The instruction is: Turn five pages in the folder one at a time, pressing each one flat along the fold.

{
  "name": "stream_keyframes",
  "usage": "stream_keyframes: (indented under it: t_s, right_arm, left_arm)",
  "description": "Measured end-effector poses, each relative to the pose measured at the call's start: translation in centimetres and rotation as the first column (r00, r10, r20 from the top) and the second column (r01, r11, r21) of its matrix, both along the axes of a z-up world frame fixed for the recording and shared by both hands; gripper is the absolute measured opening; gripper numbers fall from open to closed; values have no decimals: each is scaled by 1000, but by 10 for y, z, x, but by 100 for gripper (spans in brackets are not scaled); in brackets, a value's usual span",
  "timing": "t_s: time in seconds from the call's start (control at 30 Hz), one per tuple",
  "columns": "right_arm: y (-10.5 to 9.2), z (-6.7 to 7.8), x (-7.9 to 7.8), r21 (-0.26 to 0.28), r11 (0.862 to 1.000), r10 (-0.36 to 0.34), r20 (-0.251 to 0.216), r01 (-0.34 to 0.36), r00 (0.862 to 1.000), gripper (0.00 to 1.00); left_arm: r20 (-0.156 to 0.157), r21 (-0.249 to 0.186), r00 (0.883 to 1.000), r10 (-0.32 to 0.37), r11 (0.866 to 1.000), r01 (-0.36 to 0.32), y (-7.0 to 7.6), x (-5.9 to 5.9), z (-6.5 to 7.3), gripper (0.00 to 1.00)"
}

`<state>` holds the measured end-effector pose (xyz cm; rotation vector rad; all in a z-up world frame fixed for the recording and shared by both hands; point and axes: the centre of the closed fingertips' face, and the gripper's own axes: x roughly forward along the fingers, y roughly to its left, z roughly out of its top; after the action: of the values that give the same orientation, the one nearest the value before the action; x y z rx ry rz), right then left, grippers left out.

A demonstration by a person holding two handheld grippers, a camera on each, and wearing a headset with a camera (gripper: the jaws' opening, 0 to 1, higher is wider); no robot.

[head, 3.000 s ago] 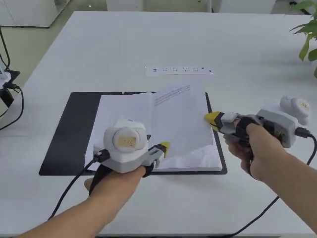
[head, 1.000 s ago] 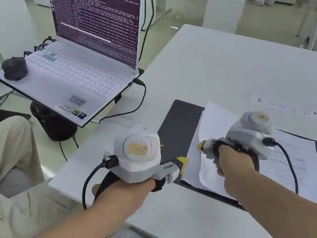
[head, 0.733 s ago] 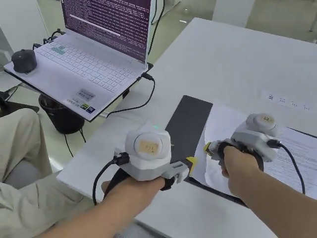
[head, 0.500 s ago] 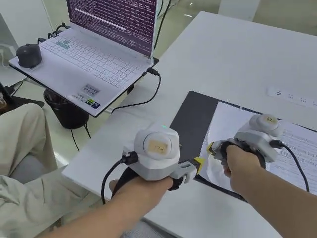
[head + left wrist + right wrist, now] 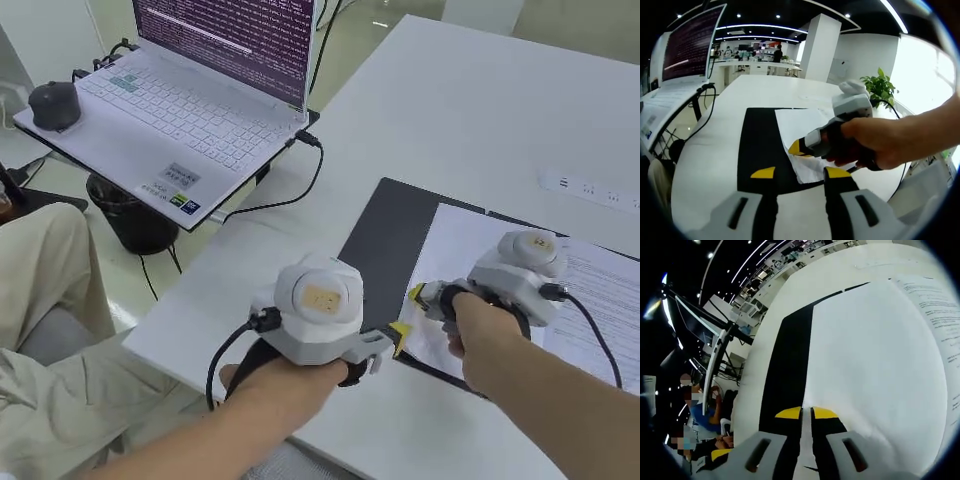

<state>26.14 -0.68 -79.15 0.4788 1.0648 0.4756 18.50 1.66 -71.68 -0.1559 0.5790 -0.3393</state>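
The black folder [image 5: 385, 240] lies open on the white table, and its left cover [image 5: 757, 140] shows bare. My right gripper [image 5: 806, 413] is shut on the edge of a white page [image 5: 875, 355] and holds it low over the left half of the folder [image 5: 785, 370]. In the head view the right gripper [image 5: 415, 293] sits at the page's [image 5: 460, 250] near left edge. My left gripper [image 5: 800, 172] is open and holds nothing, hovering at the folder's near edge, just in front of the right gripper [image 5: 796, 147]. The left gripper [image 5: 398, 335] is level with the folder's front rim.
An open laptop [image 5: 200, 100] with a cable sits on a stand left of the table, a mouse [image 5: 52, 105] beside it. A white power strip [image 5: 590, 192] lies beyond the folder. A printed page [image 5: 610, 290] lies on the right. A potted plant [image 5: 880, 87] stands far off.
The right gripper has carried the page from the folder's right side over to its left half. The left gripper moved off the pages to the folder's near edge. The head camera swung left.
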Motion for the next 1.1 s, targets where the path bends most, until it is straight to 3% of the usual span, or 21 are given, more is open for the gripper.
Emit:
stream_keyframes:
  t_s: [0.1,0.37,0.6,0.73,0.8,0.93,1.0,1.03,1.1]
  right_arm:
    - [1,0,-5,14,1000,19,10,-19,1000,6]
    - [1,18,-7,169,985,27,61,-37,998,21]
    - [-29,38,5,205,978,6,130,-33,991,17]
    - [-55,48,19,200,979,6,193,-45,981,18]
    - [-70,49,27,185,982,3,222,-45,975,19]
    - [-96,46,40,143,989,2,266,-41,964,18]
    - [-107,45,46,126,990,27,308,-69,951,18]
    - [-110,47,48,123,988,43,335,-89,941,19]
    - [-117,45,52,96,988,75,363,-117,929,21]
  left_arm:
    - [-8,6,1000,-14,1000,14,-4,2,-2,36]
    - [-35,49,994,-105,993,107,-29,13,-21,33]
    - [-39,86,988,-148,985,151,-54,24,-39,30]
    - [-65,128,986,-154,979,161,-59,25,-57,29]
    - [-61,118,989,-137,983,144,-58,26,-61,28]
    - [-58,150,991,-118,981,125,-54,25,-67,25]
    - [-74,179,990,-124,975,135,-51,21,-74,25]
    - [-35,185,990,-137,973,141,-52,25,-70,24]
    - [-45,183,991,-123,975,129,-49,24,-72,23]
